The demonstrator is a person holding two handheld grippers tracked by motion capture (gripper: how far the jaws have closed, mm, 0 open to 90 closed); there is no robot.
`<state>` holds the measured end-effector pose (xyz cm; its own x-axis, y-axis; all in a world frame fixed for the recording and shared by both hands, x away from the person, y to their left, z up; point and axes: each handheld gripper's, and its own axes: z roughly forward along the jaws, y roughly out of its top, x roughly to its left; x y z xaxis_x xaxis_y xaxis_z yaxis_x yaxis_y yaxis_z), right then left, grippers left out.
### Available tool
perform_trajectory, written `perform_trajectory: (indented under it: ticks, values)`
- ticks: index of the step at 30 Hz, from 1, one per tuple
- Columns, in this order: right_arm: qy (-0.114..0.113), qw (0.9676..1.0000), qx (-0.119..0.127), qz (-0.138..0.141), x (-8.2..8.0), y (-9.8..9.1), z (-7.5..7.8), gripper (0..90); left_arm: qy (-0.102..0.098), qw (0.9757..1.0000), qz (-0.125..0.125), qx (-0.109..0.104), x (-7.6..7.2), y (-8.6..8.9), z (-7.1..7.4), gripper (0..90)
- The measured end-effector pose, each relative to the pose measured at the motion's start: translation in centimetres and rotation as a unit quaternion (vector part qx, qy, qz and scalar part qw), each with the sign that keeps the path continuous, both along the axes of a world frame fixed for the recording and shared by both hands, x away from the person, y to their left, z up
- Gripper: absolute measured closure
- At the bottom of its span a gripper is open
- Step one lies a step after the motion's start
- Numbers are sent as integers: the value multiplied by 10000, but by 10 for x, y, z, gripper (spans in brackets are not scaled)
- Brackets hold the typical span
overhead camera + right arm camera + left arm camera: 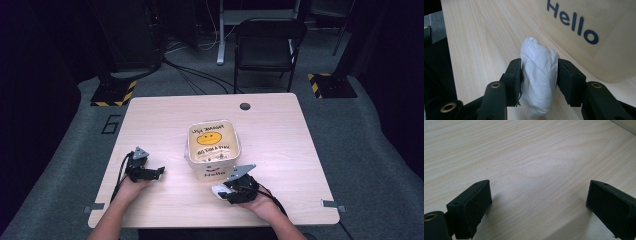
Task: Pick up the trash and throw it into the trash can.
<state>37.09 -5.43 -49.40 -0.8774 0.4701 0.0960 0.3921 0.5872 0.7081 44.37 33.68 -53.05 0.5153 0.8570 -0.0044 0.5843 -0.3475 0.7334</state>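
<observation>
Left claw [159, 171] low over the surface [280, 145], jaws wide apart and empty, right claw [223, 191] clamping a crumpled white wad [538, 80] beside the cream "Hello" bin [214, 150].

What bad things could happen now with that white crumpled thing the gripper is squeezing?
1. The right gripper pinches the white crumpled wad only at its middle. It looks soft, so it might slip out or tear.
2. The wad is close to the side of the cream bin marked Hello. Lifting it carelessly might bump the bin and shove it along the table.
3. The left gripper is open over bare wood, so it isn't steadying the bin.
</observation>
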Motion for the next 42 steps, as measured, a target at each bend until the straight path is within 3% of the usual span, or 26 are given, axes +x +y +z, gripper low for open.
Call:
perform_trajectory:
  ticks: [16, 28, 42]
  values:
    - [217, 9982, 489, -286, 4, -19, 29, 534, 8, 10000, -1, 20, 0, 0, 0, 59]
    - [210, 9979, 493, -376, 6, -24, 41, 529, 36, 10000, 3, 3, -1, 0, 1, 59]
    - [-50, 9973, 489, -546, 2, -26, 85, 526, 35, 10000, 1, 7, -1, 0, 1, 59]
